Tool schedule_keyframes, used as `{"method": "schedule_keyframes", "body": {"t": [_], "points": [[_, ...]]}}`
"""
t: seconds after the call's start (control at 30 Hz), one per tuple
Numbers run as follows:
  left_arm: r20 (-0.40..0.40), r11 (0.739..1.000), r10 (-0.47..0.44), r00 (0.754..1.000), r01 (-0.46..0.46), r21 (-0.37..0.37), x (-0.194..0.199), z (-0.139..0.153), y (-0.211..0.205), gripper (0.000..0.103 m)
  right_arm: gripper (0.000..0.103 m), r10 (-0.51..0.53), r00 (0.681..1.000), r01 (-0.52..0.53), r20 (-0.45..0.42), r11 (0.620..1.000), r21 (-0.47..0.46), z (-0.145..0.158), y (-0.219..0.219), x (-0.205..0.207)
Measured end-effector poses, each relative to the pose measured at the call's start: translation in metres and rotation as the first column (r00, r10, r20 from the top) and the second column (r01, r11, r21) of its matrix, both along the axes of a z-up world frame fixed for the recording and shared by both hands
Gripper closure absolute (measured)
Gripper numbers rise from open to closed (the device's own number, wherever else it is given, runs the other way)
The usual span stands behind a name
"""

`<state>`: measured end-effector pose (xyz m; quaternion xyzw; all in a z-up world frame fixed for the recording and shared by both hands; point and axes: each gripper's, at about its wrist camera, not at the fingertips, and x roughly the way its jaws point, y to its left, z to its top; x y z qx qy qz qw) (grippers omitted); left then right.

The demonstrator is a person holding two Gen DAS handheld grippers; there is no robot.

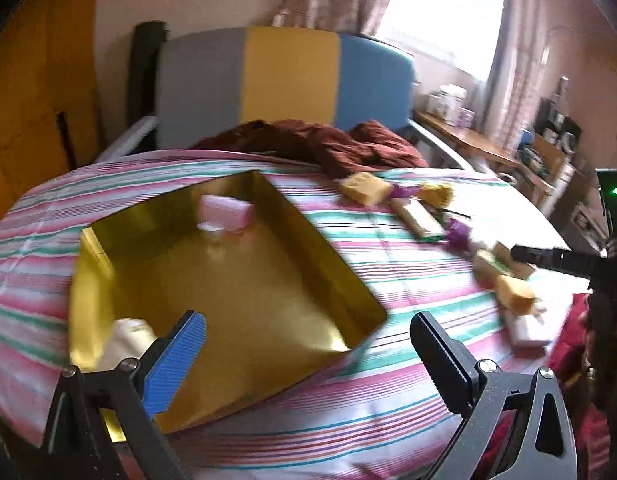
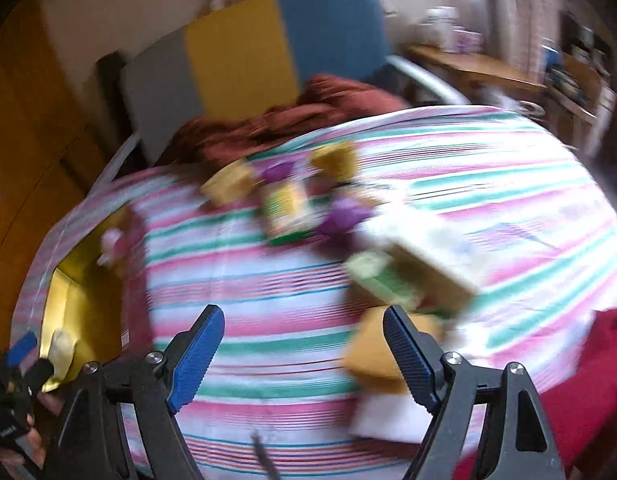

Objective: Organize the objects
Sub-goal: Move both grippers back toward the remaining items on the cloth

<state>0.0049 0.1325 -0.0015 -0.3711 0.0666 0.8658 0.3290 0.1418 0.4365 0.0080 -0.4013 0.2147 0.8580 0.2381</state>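
A gold tray lies on the striped bedspread. In it are a pink block at the far side and a cream block at the near left. My left gripper is open and empty over the tray's near right corner. Loose items lie in a row to the right: yellow sponges, purple wrapped pieces, small boxes. My right gripper is open and empty above the bedspread, with a yellow sponge just behind its right finger. The tray shows at the left there.
A crumpled dark red cloth lies at the head of the bed, before a grey, yellow and blue headboard. A wooden desk with jars stands at the right by the window. A red cloth lies at the near right.
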Motion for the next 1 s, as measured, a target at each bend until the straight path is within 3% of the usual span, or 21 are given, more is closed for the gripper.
{"method": "schedule_keyframes", "body": {"t": [0.17, 0.3, 0.6, 0.83, 1.0], "points": [[0.005, 0.989, -0.147, 0.989, 0.147, -0.006, 0.011, 0.003, 0.051, 0.001, 0.02, -0.138, 0.99, 0.138, 0.024, 0.99, 0.028, 0.008, 0.043, 0.04], [0.042, 0.964, -0.267, 0.963, 0.267, -0.003, 0.022, 0.001, 0.094, 0.001, 0.02, -0.208, 0.978, 0.207, 0.016, 0.978, 0.008, 0.006, 0.065, 0.067], [0.1, 0.89, -0.454, 0.886, 0.456, 0.002, 0.051, -0.005, 0.187, 0.001, 0.02, -0.218, 0.975, 0.218, 0.035, 0.976, -0.004, -0.002, 0.085, 0.086], [0.147, 0.843, -0.531, 0.835, 0.538, -0.016, 0.067, -0.02, 0.242, 0.001, 0.02, -0.221, 0.973, 0.223, 0.068, 0.975, -0.023, -0.013, 0.099, 0.091], [0.204, 0.831, -0.538, 0.818, 0.556, -0.037, 0.068, -0.038, 0.273, 0.001, 0.02, -0.21, 0.974, 0.214, 0.082, 0.976, -0.042, -0.019, 0.106, 0.09]]}}
